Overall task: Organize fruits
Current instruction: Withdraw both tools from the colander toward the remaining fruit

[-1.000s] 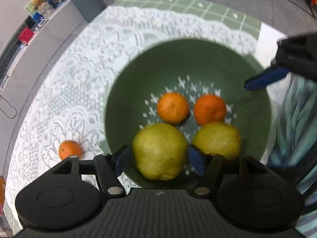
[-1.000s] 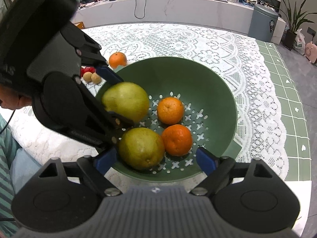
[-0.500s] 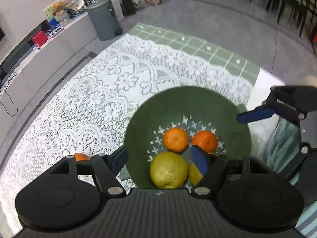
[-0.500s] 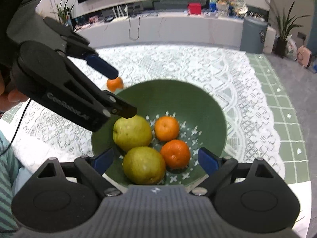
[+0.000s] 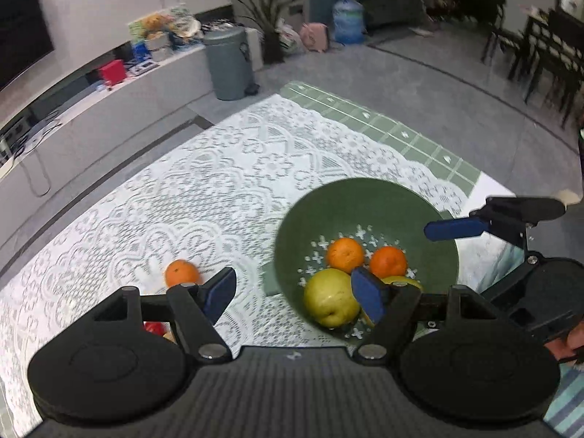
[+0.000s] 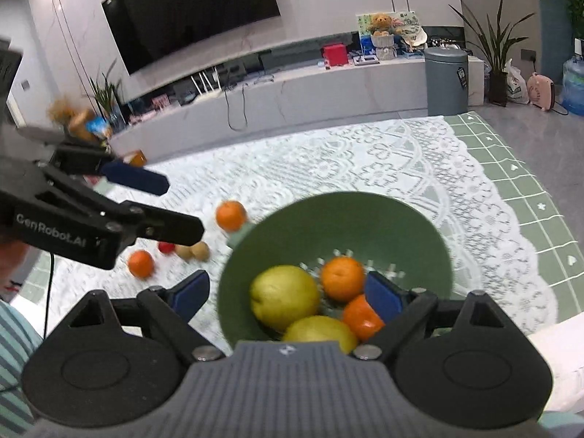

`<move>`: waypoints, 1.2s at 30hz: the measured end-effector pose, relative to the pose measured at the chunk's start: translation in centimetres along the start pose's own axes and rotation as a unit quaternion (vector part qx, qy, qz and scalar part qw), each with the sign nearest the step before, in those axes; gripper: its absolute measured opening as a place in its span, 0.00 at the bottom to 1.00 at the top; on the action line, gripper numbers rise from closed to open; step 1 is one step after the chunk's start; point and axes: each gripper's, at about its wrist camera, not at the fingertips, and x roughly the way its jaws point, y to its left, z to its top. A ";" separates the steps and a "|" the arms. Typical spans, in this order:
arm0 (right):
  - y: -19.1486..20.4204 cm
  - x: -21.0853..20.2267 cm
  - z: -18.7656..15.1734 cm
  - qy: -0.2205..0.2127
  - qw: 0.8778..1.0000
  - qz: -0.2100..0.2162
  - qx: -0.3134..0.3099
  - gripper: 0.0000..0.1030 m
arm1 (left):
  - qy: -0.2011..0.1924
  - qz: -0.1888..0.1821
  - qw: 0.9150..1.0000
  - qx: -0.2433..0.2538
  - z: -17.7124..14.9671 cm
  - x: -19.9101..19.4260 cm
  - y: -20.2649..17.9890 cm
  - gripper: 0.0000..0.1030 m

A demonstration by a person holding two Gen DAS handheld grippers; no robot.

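The left gripper (image 5: 295,294) is held above the table and points steeply down; its jaws have just been opening and now stand wide apart, with nothing between them. In the right wrist view this same tool comes in from 9 o'clock, high over the cloth. The right gripper (image 6: 288,294) also points down toward the green bowl (image 6: 328,219), with its jaws wide apart and nothing gripped; the fruit in the bowl is only seen behind its pads. The bowl stands on the white lace tablecloth (image 5: 204,197), at about 4 o'clock in the left wrist view. Its bottom has small star-shaped holes. Inside lie two yellow-green pears (image 6: 283,301), touching each other, and two oranges (image 6: 343,277) just beside them, toward 3 o'clock. Outside the bowl, at about 9 o'clock from it in the right wrist view, one loose orange (image 6: 230,214) lies near the rim, and another orange (image 6: 140,263) lies farther off. Between these are a small red fruit (image 6: 166,247) and two small brown fruits (image 6: 193,250), a little blurred.
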 end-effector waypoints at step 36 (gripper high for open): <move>13.1 10.0 -2.4 -0.004 0.996 -0.006 -0.086 0.70 | -0.068 0.083 0.957 -0.269 -15.0 -0.9 12.5 0.73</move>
